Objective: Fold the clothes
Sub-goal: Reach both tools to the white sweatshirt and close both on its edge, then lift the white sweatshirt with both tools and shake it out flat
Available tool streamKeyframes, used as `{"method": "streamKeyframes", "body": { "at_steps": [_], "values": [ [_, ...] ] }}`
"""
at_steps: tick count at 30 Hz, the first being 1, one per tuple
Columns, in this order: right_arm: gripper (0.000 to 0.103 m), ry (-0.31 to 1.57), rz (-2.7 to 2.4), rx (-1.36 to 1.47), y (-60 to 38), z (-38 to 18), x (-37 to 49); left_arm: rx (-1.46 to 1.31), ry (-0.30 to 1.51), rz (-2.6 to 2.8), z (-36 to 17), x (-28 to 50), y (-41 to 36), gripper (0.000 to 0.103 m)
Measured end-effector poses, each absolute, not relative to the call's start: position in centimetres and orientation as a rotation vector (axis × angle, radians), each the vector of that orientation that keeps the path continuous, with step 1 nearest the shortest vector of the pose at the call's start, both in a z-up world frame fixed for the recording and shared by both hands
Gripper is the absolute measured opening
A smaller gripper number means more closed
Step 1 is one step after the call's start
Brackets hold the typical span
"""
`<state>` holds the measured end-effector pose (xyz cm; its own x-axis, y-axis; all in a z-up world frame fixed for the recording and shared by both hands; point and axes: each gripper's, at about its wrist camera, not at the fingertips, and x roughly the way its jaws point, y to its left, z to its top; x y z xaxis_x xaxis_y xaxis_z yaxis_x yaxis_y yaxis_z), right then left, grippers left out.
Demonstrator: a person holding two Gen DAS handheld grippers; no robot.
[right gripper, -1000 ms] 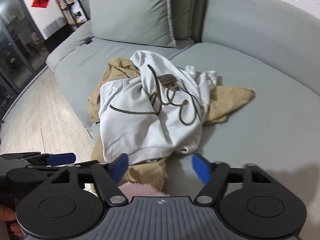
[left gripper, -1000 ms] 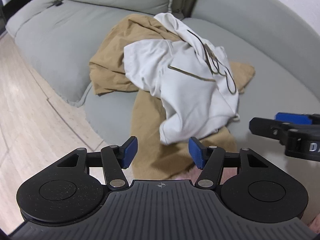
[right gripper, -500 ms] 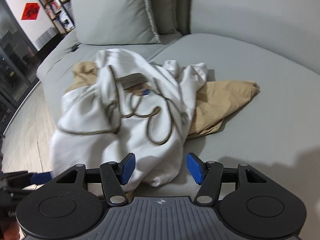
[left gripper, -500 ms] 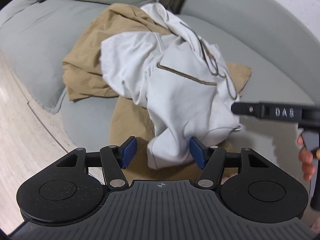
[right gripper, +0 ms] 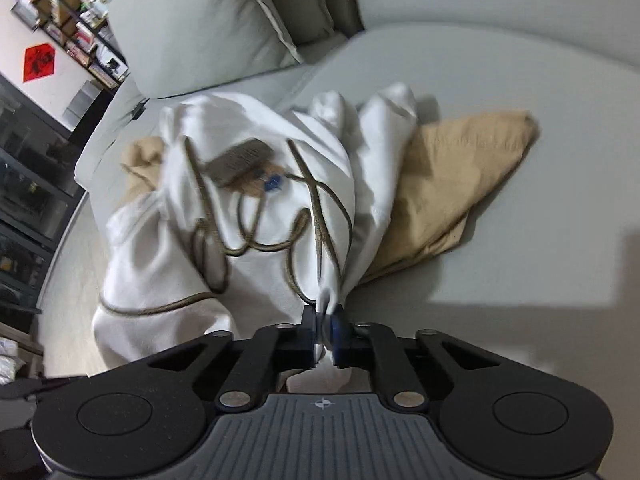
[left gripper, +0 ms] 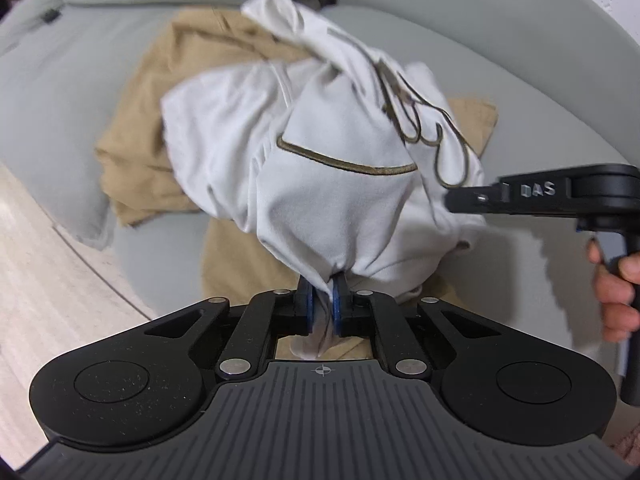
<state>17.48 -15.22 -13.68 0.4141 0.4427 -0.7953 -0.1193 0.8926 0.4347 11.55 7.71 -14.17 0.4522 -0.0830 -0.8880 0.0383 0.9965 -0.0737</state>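
A crumpled white garment (left gripper: 332, 184) with olive trim lies bunched over a tan garment (left gripper: 160, 120) on the grey sofa (left gripper: 72, 72). The left gripper (left gripper: 322, 306) pinches its near edge; the right gripper (right gripper: 326, 328) clamps another fold. Only the right view shows its grey label (right gripper: 240, 160); only the left shows the person's right hand (left gripper: 618, 288).

A crumpled white top (left gripper: 328, 184) (olive trim and cord) lies bunched over a tan garment (right gripper: 460, 176) showing at 2 o'clock.
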Motion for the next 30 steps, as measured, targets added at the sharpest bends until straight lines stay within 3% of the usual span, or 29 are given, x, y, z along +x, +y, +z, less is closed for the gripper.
{"method": "streamKeyframes", "body": {
  "at_steps": [7, 14, 19, 30],
  "values": [
    [0.004, 0.822, 0.328, 0.273, -16.2, -2.9, 13.8, -0.021, 0.828, -0.048, -4.5, 9.7, 6.6, 0.007],
    [0.003, 0.49, 0.244, 0.276, -22.4, 9.7, 5.0, 0.0, 0.54, -0.184, 6.8, 5.5, 1.4, 0.007],
    [0.004, 0.381, 0.153, 0.275, -28.8, 16.0, -1.7, -0.01, 0.36, -0.325, 13.4, 1.9, -3.4, 0.007],
    [0.004, 0.287, 0.004, 0.27, -35.4, 19.7, -12.2, -0.003, 0.305, -0.599, 17.1, -2.6, -9.0, 0.007]
  ]
}}
